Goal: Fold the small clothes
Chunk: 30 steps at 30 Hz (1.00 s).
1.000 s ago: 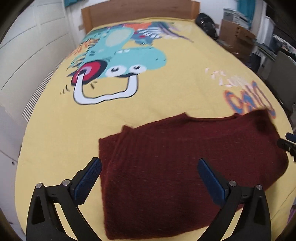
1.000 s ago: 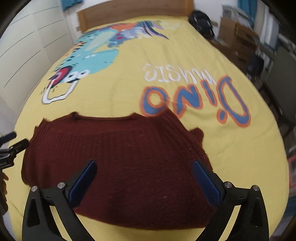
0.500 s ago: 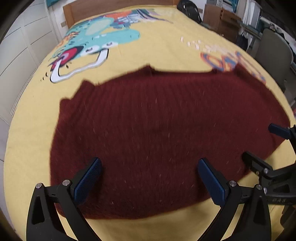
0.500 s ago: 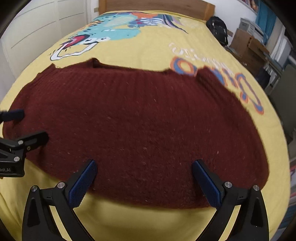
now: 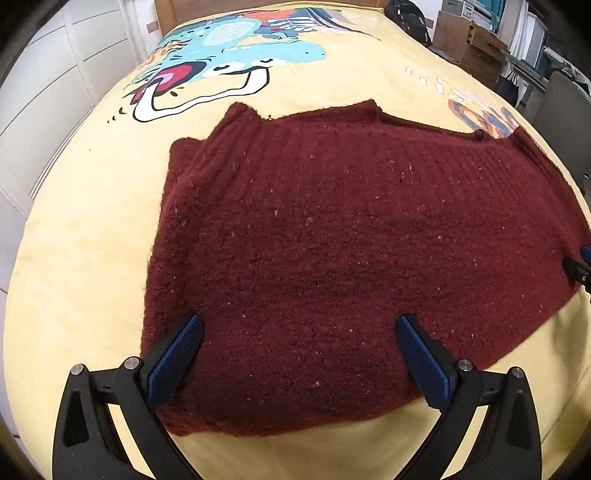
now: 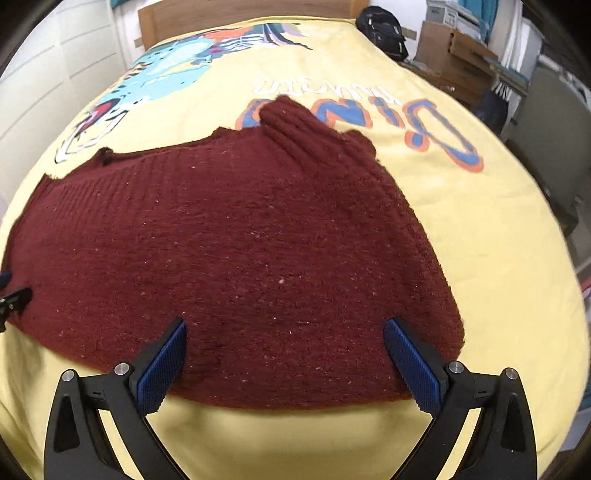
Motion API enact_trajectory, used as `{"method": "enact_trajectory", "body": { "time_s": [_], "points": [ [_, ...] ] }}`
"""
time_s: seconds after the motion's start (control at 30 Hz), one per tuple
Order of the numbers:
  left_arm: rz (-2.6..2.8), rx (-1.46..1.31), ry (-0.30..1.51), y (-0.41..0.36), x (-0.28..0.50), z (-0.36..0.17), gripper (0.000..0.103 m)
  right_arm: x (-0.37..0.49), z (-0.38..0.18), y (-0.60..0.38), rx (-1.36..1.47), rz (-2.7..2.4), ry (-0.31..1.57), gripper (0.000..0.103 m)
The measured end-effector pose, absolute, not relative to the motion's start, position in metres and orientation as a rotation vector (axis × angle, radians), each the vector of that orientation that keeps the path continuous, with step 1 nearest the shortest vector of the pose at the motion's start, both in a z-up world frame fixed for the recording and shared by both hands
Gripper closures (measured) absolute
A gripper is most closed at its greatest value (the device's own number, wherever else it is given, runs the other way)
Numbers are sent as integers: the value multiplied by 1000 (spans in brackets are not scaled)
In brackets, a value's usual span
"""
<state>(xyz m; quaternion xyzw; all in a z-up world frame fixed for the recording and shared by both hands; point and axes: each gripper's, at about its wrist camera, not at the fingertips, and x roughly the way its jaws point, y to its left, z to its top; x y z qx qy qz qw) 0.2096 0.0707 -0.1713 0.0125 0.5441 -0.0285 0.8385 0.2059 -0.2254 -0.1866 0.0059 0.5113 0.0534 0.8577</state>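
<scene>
A dark red knitted sweater (image 5: 332, 240) lies spread flat on the yellow bedspread (image 5: 92, 221); it also fills the right wrist view (image 6: 240, 251). My left gripper (image 5: 299, 354) is open and empty, its blue pads (image 5: 173, 358) just above the sweater's near left hem. My right gripper (image 6: 284, 362) is open and empty, over the near right hem. A ribbed sleeve cuff (image 6: 284, 114) lies folded at the far right corner. The right gripper's tip (image 5: 580, 269) shows at the left wrist view's right edge.
The bedspread carries a cartoon dinosaur print (image 5: 236, 62) and "Dino" lettering (image 6: 424, 125). A wooden headboard (image 6: 240, 11) stands at the far end. White wardrobe doors (image 5: 55, 85) stand left. Cardboard boxes (image 6: 458, 55), a black backpack (image 6: 384, 33) and a chair (image 5: 561, 107) stand right.
Both grippers dipped close over the sweater, then drew back a little toward its near hem. They stayed open. The sweater lies where it was.
</scene>
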Motion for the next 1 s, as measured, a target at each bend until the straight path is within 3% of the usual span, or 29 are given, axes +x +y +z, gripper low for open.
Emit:
{"method": "enact_trajectory", "body": {
  "time_s": [0.27,0.67,1.0],
  "points": [
    [-58,27,1150,67,209,-170,1,210,-193,-223,10,115,1103,0],
    [-85,-131,1191,119,218,-122,1,173,-146,-222,-78,100,1111,0],
    [-86,-302,1326,165,236,-166,1,145,-142,-257,-76,12,1131,0]
  ]
}}
